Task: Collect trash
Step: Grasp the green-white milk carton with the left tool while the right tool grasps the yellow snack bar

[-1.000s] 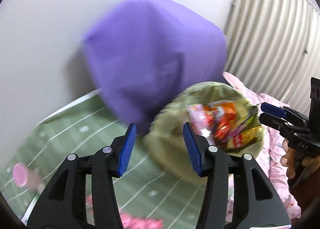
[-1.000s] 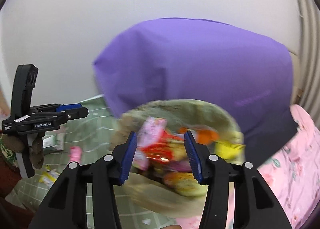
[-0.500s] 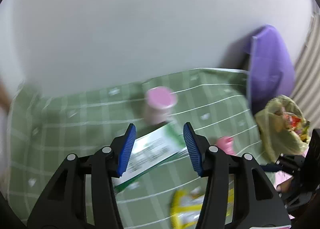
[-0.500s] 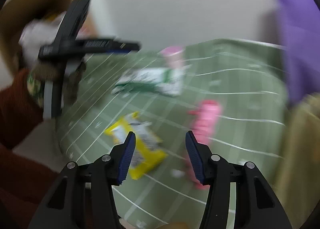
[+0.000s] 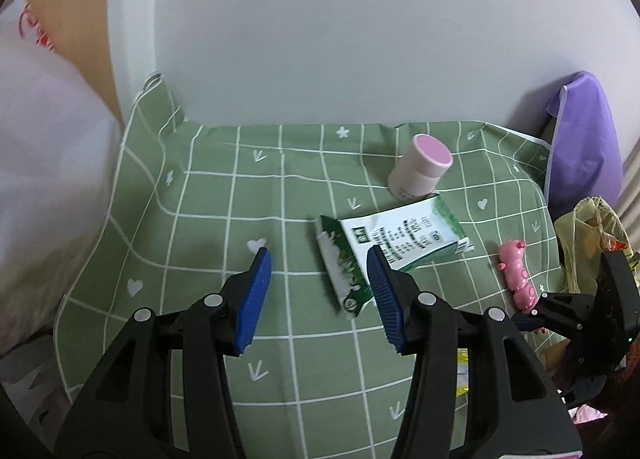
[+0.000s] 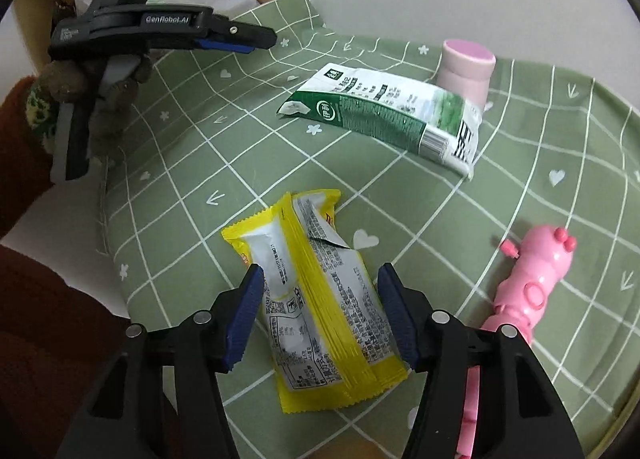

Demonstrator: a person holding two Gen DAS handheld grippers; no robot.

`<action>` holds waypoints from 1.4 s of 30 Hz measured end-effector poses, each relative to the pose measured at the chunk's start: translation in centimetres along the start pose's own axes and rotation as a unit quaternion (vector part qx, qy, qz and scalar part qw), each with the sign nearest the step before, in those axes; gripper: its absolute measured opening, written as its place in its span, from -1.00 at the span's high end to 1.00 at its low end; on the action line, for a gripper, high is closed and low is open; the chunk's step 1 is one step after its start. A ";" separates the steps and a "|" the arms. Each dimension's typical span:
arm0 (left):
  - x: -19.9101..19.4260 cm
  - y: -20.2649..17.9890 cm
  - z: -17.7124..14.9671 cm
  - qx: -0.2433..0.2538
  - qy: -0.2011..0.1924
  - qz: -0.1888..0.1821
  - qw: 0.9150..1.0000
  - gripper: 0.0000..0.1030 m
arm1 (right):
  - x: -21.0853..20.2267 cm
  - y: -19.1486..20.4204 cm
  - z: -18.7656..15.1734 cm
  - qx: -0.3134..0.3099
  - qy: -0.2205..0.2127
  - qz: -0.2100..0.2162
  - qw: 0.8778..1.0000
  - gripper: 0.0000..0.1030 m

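Right wrist: yellow wrapper [image 6: 320, 299] between opening right gripper [image 6: 320, 313] jaws.

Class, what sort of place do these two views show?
Probably a home room: a green checked tablecloth against a plain white wall, a purple cushion and a pink plastic toy nearby.

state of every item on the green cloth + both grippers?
Flattened green-and-white carton: lying flat, top flap torn open.
Yellow foil snack wrapper: lying flat, torn open.
Pink-capped cylindrical bottle: upright, capped.
Pink plastic toy: lying down.
Left hand-held gripper: open, empty.
Right hand-held gripper: opening, straddling the wrapper.
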State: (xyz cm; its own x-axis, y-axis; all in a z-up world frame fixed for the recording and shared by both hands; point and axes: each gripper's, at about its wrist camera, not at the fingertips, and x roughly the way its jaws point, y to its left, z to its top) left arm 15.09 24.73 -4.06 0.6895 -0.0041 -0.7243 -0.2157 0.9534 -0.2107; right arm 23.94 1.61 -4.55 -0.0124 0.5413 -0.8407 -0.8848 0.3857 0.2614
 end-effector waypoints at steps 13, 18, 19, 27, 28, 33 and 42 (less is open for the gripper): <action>2.8 -1.2 2.2 0.030 0.010 -0.028 0.999 0.07 | -2.5 -1.9 0.2 0.068 -0.024 -0.036 0.997 0.69; 6.0 -2.7 4.0 0.060 0.028 -0.040 0.997 0.07 | -6.1 -5.5 -0.5 0.147 -0.064 -0.074 0.984 0.69; 6.6 -2.9 4.1 0.064 0.032 -0.039 0.997 0.07 | -6.9 -6.3 -0.7 0.162 -0.071 -0.090 0.980 0.69; 8.2 -4.1 2.8 0.080 0.064 -0.047 0.994 0.05 | -10.2 -10.6 -3.9 0.252 -0.085 -0.172 0.949 0.69; 8.0 -4.1 2.4 0.079 0.067 -0.050 0.993 0.05 | -10.3 -10.9 -4.2 0.258 -0.086 -0.175 0.946 0.69; 6.5 -4.5 0.1 0.072 0.090 -0.071 0.991 0.05 | -9.9 -11.5 -4.5 0.281 -0.097 -0.178 0.938 0.69; 3.0 -7.8 -0.4 0.139 0.078 -0.119 0.980 -0.05 | -10.2 -11.2 -5.5 0.296 -0.116 -0.179 0.931 0.69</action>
State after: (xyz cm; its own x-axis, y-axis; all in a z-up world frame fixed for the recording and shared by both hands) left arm 18.54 17.11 -4.86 0.5782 -0.2624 -0.7725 0.1505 0.9649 -0.2151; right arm 31.43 -12.36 -1.52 0.3957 0.4181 -0.8177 -0.4002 0.8799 0.2563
